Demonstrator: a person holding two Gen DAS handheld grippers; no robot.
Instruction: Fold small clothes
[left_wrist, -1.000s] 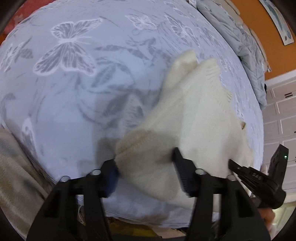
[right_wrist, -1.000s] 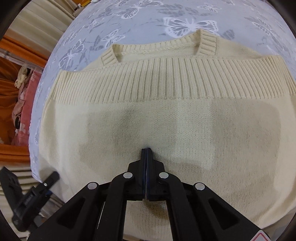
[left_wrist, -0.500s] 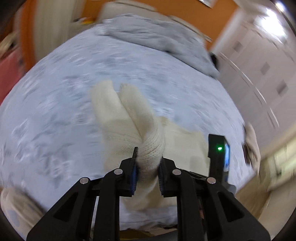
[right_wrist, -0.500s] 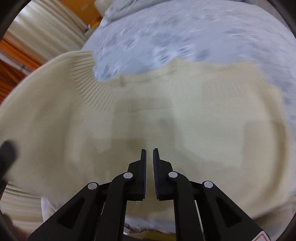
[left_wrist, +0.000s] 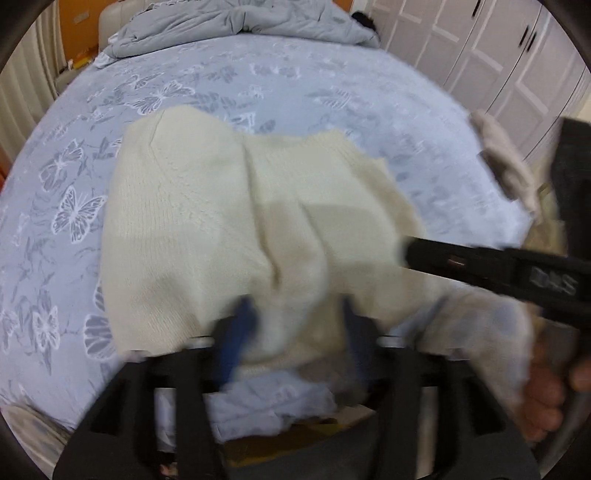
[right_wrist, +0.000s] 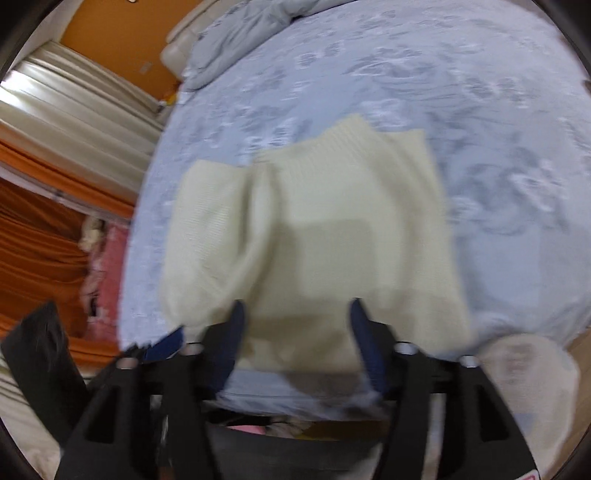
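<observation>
A cream knit sweater (left_wrist: 207, 221) lies folded on the blue butterfly-print bedspread (left_wrist: 258, 81), near the bed's front edge. It also shows in the right wrist view (right_wrist: 332, 221). My left gripper (left_wrist: 295, 317) is open, its jaws spread over the sweater's near edge, holding nothing. My right gripper (right_wrist: 295, 321) is open too, just above the sweater's near edge. The right gripper shows as a black bar in the left wrist view (left_wrist: 498, 266). Both views are blurred by motion.
A crumpled grey duvet (left_wrist: 236, 22) lies at the head of the bed. White wardrobe doors (left_wrist: 480, 48) stand to the right. Orange curtains (right_wrist: 37, 240) and a pink item (right_wrist: 107, 266) are left of the bed. A beige garment (right_wrist: 528, 380) lies at the bed's near right corner.
Both grippers have opened: the left let go of the sweater fold it held, and the right opened from nearly shut. Both pulled back toward the bed's front edge; the sweater now lies folded.
</observation>
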